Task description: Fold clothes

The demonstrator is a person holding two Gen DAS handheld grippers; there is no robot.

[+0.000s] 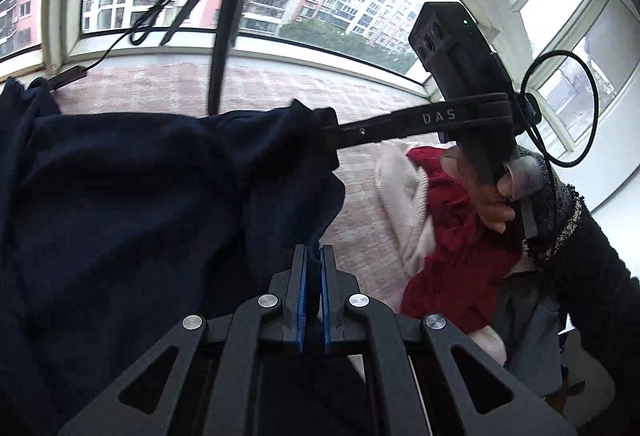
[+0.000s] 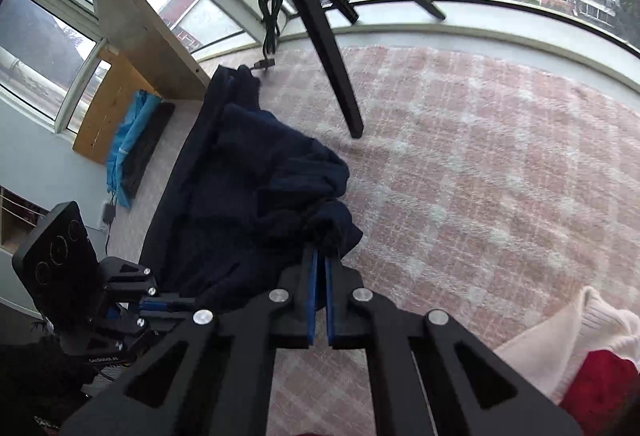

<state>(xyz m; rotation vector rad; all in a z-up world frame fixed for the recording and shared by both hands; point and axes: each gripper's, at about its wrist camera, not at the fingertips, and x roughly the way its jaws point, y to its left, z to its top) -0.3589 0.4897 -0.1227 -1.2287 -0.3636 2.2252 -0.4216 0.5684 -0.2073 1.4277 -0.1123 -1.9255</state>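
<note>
Just ahead of both tools lay the navy garment (image 2: 256, 196), its edge pinched in the closed right gripper (image 2: 321, 264) and left gripper (image 1: 314, 256), so pulling evenly seemed wise.

Black tongs (image 1: 314, 256) with blue pads, silver screws; dark tweed sleeve (image 1: 560, 212)

Blanket (image 2: 480, 164): carries all garments | Garment (image 2: 248, 196): bunched along blanket's left edge (reaching toward the far edge) | Tripod leg (image 2: 332, 68): on blanket just right of garment's far end | Clothes pile (image 1: 452, 236): near right corner of blanket | Window sill (image 2: 460, 32): behind blanket's far edge
</note>
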